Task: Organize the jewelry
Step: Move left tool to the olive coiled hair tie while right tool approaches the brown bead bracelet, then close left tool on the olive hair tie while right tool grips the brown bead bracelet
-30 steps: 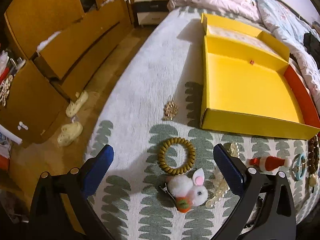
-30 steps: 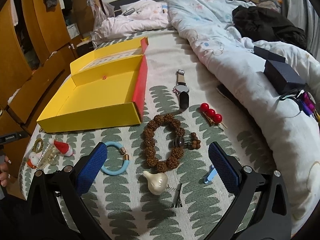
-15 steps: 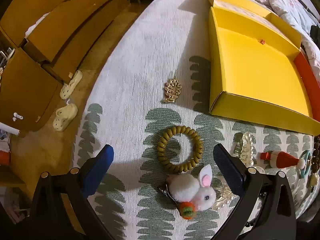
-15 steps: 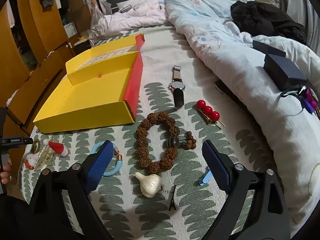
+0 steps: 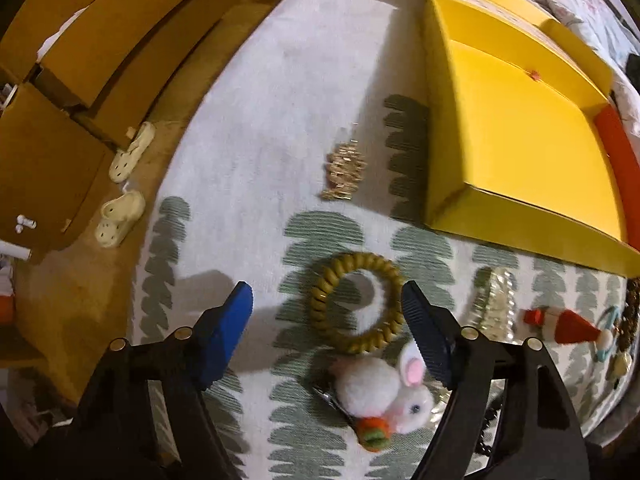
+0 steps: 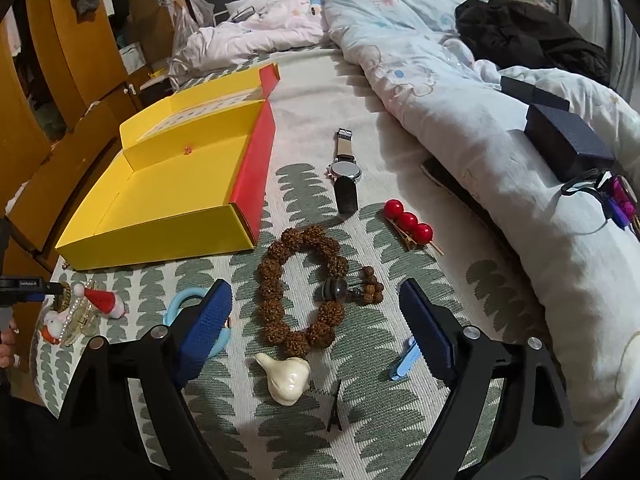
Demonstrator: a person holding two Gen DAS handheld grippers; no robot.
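A: What sits nearest the left gripper (image 5: pixel 326 308)?

B: A fluffy white rabbit hair clip (image 5: pixel 384 396) with an orange bit, low between its arms. Just beyond it lies the olive coil hair tie (image 5: pixel 356 302), between the blue pads; the right pad overlaps its rim in the view, and whether it touches I cannot tell. The jaws are closing, still spread, pinching nothing.

A: And further out?

B: To the right a pearl clip (image 5: pixel 496 304) and a small red Santa hat clip (image 5: pixel 564 324). Past the hair tie, a gold ornament (image 5: pixel 346 174) on the white cloth, then the open yellow box (image 5: pixel 516 144), nothing inside it but a tiny red spot at the back wall.

A: The right gripper (image 6: pixel 316 314)?

B: Its jaws are closing too, still wide apart and gripping nothing. A cream shell-shaped piece (image 6: pixel 286 376) and a black hairpin (image 6: pixel 335 408) lie nearest, a pale blue clip (image 6: pixel 404 362) by the right pad, a light blue bangle (image 6: pixel 188 308) partly behind the left pad. The brown bead bracelet (image 6: pixel 280 284) lies on the patterned bedspread (image 6: pixel 360 424) between the pads.

A: Beyond?

B: Red berry pin (image 6: pixel 408 222), a wristwatch (image 6: pixel 345 170), then the quilt (image 6: pixel 460 120).
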